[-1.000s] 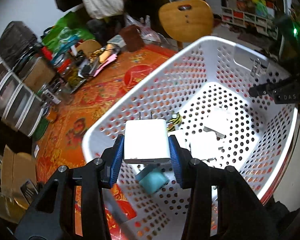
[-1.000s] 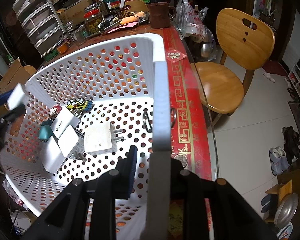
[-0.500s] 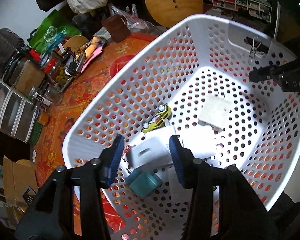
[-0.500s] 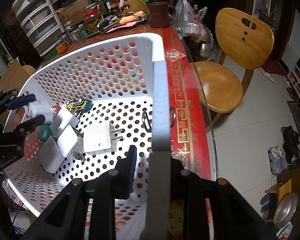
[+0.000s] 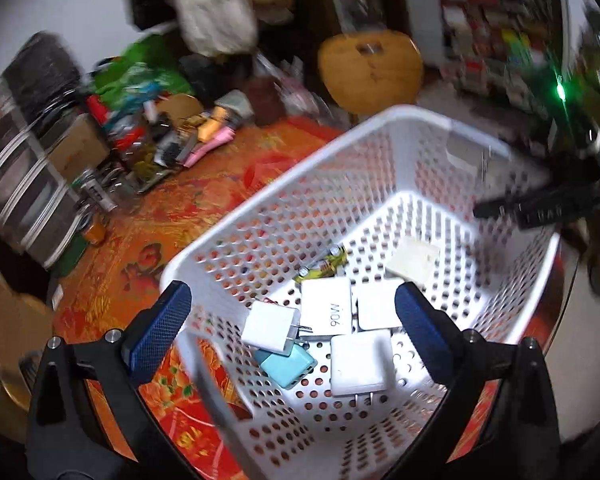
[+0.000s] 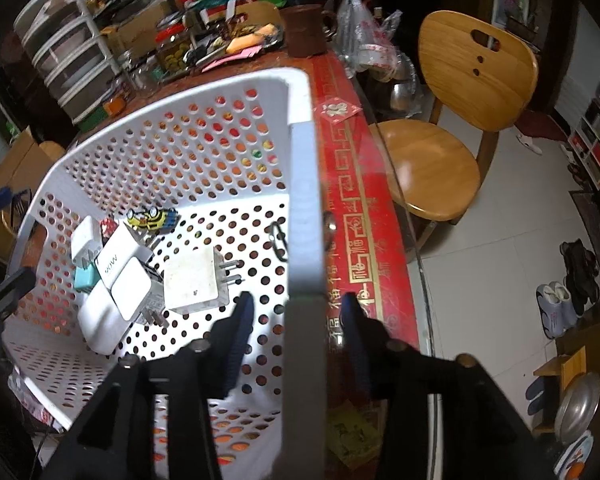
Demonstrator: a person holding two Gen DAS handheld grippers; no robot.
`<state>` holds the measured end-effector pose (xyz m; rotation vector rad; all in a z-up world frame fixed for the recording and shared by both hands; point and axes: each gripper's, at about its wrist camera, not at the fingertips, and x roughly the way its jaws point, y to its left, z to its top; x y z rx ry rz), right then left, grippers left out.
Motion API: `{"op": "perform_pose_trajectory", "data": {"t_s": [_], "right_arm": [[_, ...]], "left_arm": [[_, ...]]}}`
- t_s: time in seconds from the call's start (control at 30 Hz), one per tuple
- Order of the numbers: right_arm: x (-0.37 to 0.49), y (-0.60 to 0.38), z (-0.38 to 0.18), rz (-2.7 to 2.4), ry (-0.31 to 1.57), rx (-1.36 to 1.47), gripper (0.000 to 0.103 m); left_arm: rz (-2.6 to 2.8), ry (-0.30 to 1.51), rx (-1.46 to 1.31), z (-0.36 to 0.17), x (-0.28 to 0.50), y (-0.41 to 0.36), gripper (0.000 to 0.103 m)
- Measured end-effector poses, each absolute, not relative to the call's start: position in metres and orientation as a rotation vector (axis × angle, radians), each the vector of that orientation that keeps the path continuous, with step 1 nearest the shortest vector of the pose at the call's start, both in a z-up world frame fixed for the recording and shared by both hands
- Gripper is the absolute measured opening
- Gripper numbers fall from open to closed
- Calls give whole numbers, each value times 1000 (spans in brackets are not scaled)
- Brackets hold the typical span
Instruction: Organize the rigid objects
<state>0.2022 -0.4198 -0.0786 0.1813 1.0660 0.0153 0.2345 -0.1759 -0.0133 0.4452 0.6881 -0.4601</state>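
A white perforated basket stands on a red patterned tablecloth. Inside lie several white chargers, a teal one and a yellow toy car. The small white charger lies on the basket floor on top of the teal one. My left gripper is wide open and empty above the basket's near corner. My right gripper is shut on the basket's rim. The chargers and car also show in the right wrist view.
Clutter, jars and a drawer unit crowd the table's far end. A brown mug stands near the table edge. A wooden chair stands beside the table. A binder clip hangs on the basket wall.
My left gripper opened and dropped the small white charger into the basket, then drew back and up with jaws spread wide. The right gripper stayed on the rim.
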Motion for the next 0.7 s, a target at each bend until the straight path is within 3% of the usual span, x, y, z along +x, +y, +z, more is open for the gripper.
{"op": "perform_pose_trajectory", "data": {"t_s": [0.03, 0.07, 0.1, 0.17, 0.4, 0.57, 0.7], "right_arm": [[196, -421, -73, 15, 1037, 199, 53], [191, -421, -67, 17, 1012, 210, 64], [180, -421, -58, 17, 966, 221, 83], [158, -418, -39, 8, 862, 228, 103], [51, -383, 20, -96, 514, 245, 103], [-9, -339, 48, -74, 479, 175, 103], [-31, -307, 46, -13, 552, 107, 103]], "left_arm": [[-442, 659, 401, -7, 228, -169, 102], [-426, 636, 364, -2, 221, -161, 102], [-413, 618, 334, 2, 213, -152, 102], [-392, 597, 286, 8, 196, -137, 102], [-381, 528, 152, 30, 119, -90, 102], [-305, 507, 123, 46, 55, -61, 102], [-256, 513, 104, 50, 18, -50, 102]]}}
